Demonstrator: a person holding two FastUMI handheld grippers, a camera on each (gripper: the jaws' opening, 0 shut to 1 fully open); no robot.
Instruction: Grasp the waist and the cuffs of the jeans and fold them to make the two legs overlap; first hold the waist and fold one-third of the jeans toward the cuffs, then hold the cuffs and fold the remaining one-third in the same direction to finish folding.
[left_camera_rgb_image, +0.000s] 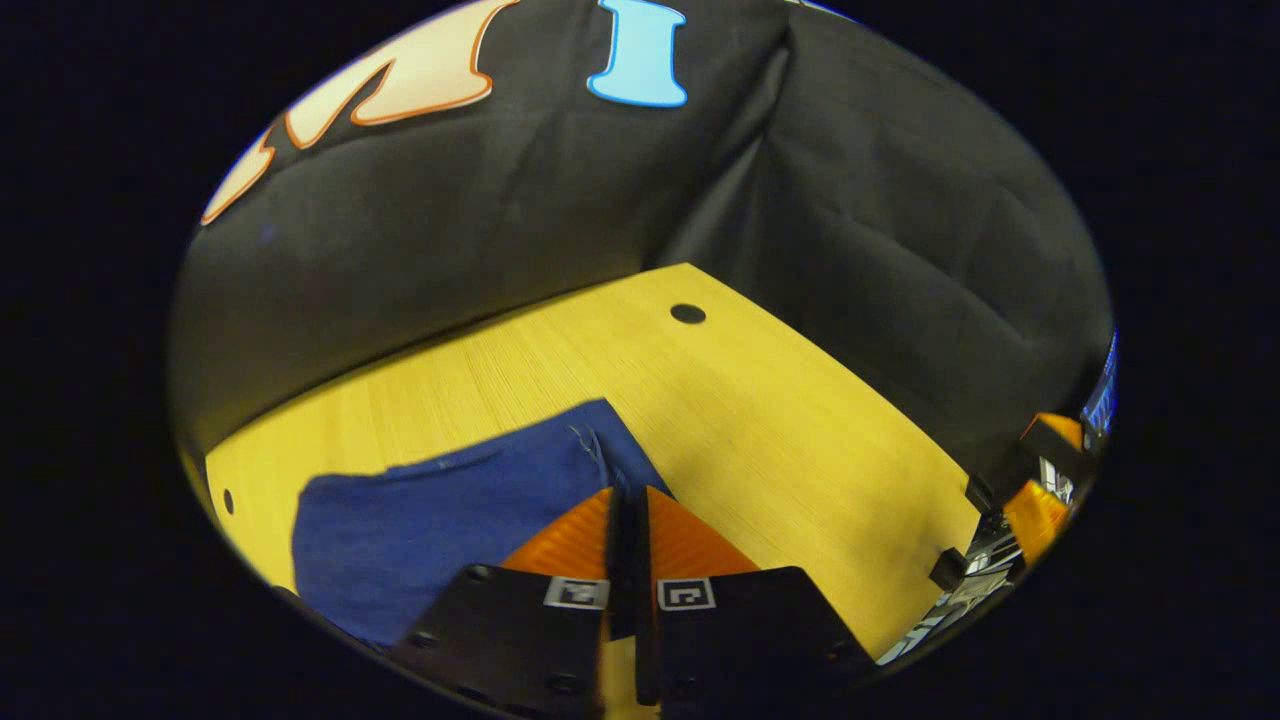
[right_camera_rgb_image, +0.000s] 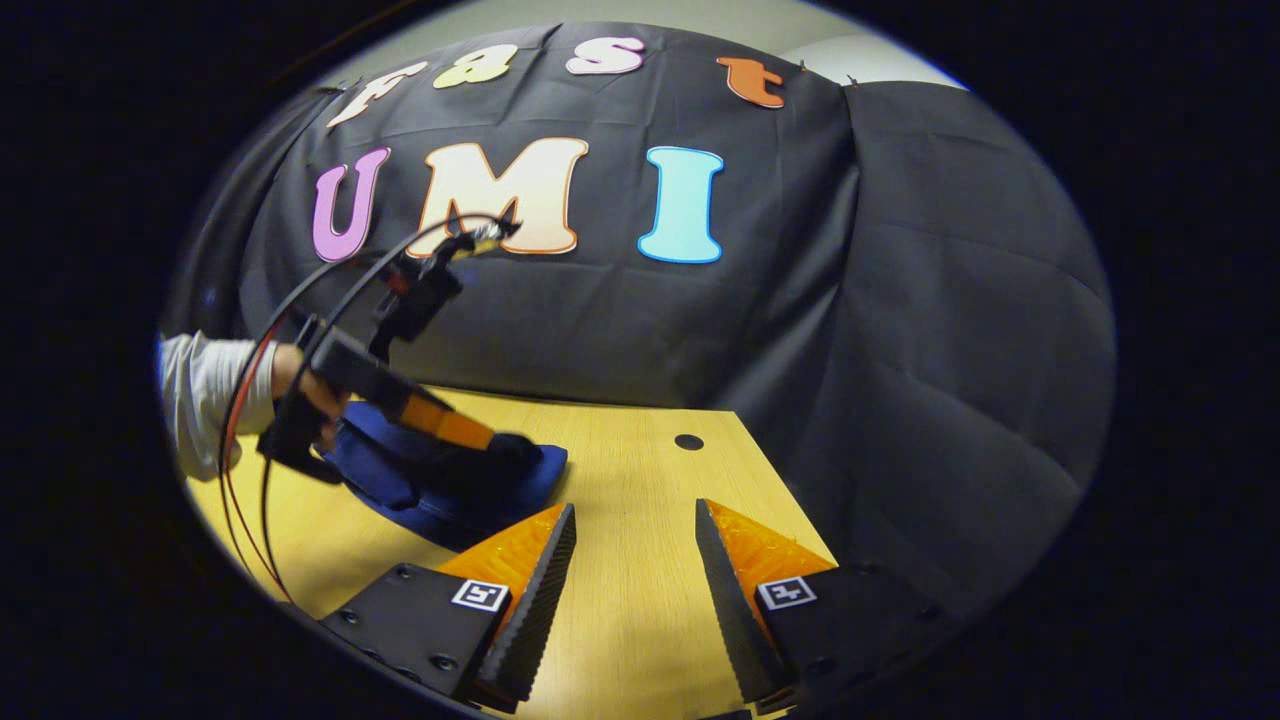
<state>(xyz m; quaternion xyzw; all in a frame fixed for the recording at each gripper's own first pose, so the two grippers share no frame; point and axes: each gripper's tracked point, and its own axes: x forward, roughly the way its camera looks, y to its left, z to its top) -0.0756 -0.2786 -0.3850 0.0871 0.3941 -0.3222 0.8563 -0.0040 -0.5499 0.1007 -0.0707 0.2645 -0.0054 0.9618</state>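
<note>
On the left of the pale wooden table (left_camera_rgb_image: 760, 400) lie the folded blue denim jeans (left_camera_rgb_image: 420, 520). My left hand-held gripper (left_camera_rgb_image: 628, 505) is pressed closed at their right edge; whether it pinches cloth I cannot tell. I judge the fold needs flattening, edges squared. My right hand-held gripper (right_camera_rgb_image: 635, 530) hangs wide, empty.

Tabletop (right_camera_rgb_image: 640, 600) was pale wood w/ fine straight grain, smooth, slight sheen. Jeans (left_camera_rgb_image: 430, 520) were soft matt denim cloth, woven texture, frayed thread at one edge. Booth wall (right_camera_rgb_image: 900, 350) was matt cloth, creased. Right hand-held gripper (right_camera_rgb_image: 635, 560) had ribbed, toothed fingers (right_camera_rgb_image: 545, 590) & matt plastic body.
</note>
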